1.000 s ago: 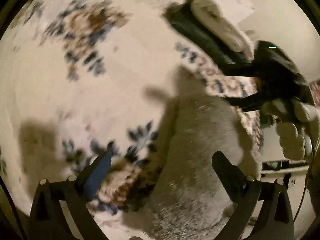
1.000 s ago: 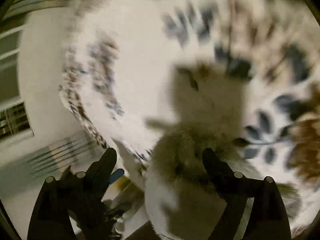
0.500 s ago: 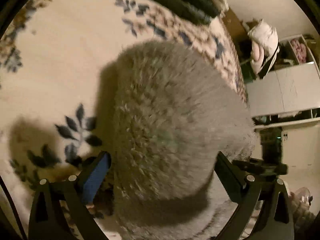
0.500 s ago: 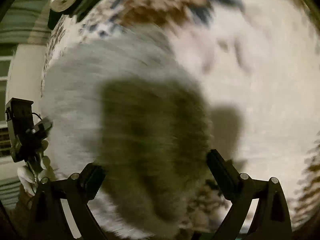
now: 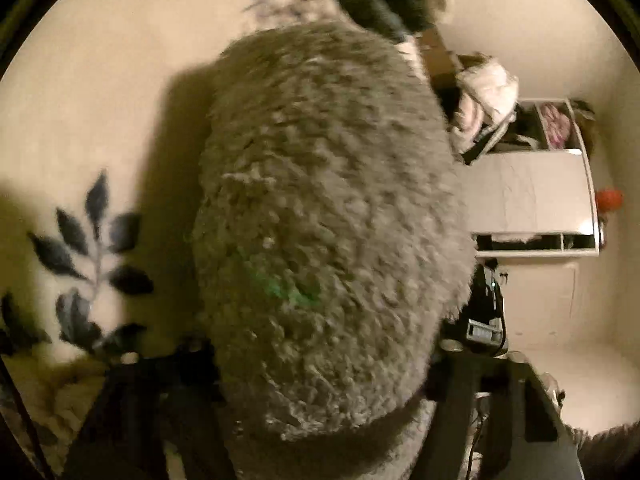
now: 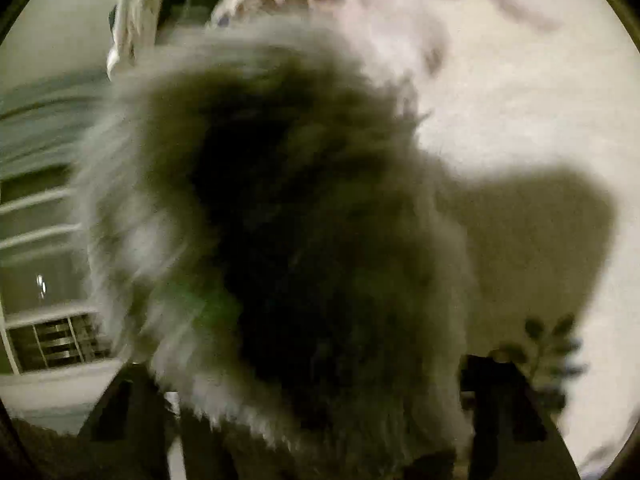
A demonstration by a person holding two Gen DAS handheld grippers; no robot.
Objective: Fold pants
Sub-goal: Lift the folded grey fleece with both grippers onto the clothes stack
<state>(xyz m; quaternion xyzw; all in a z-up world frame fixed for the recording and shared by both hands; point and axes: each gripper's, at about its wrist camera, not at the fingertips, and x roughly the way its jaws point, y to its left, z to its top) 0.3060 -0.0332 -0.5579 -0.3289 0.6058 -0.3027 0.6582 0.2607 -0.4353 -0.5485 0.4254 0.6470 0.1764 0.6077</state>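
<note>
The fluffy grey pants (image 5: 328, 208) fill the middle of the left wrist view, lying on a cream rug with blue leaf patterns (image 5: 92, 248). The fleece covers my left gripper's fingertips (image 5: 320, 376); only the dark finger bases show at the bottom, spread wide. In the right wrist view the same pants (image 6: 304, 240) are blurred and dark in shadow, bulging between the bases of my right gripper (image 6: 312, 400). Its fingertips are hidden in the fabric. Whether either gripper pinches the fabric is hidden.
A white shelf unit (image 5: 532, 200) with clothes on it stands at the right of the left wrist view. A dark device (image 5: 486, 320) shows by the pants' right edge. A white radiator-like frame (image 6: 44, 216) is at the left of the right wrist view.
Both grippers have moved in close to the grey pants. The fabric now fills both views and covers the fingertips, which were visible and open before.
</note>
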